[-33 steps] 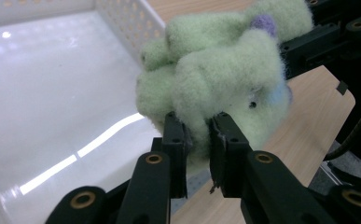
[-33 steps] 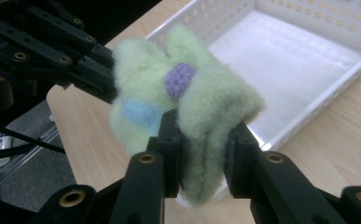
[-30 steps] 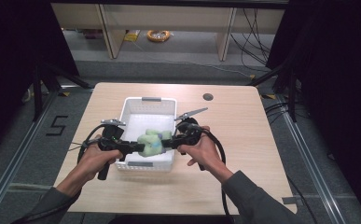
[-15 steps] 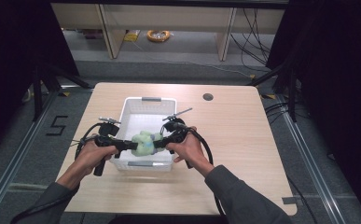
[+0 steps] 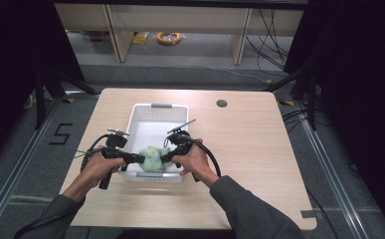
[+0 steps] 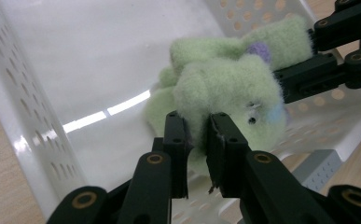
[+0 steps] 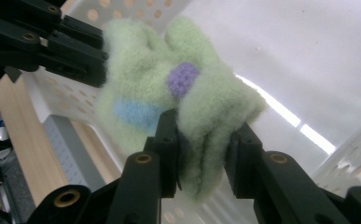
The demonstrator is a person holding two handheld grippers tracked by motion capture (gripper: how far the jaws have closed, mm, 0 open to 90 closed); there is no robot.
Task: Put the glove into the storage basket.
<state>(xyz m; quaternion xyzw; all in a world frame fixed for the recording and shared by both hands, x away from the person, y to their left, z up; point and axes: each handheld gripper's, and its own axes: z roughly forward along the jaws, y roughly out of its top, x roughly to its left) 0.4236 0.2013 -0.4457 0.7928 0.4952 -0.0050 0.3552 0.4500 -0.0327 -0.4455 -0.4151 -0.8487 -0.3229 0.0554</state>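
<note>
While both hands have sunk toward lower centre, left gripper (image 5: 139, 159) and right gripper (image 5: 164, 157) each pinch the green plush toy (image 5: 151, 158), now inside the white basket (image 5: 160, 106), nearly ready to release.

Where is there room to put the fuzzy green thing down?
Both grippers, left and right, pinch the green sock over the near end of the white basket; that end is crowded. The basket's far half is bare. So is the wooden table right of the basket, up to the small dark hole.
</note>
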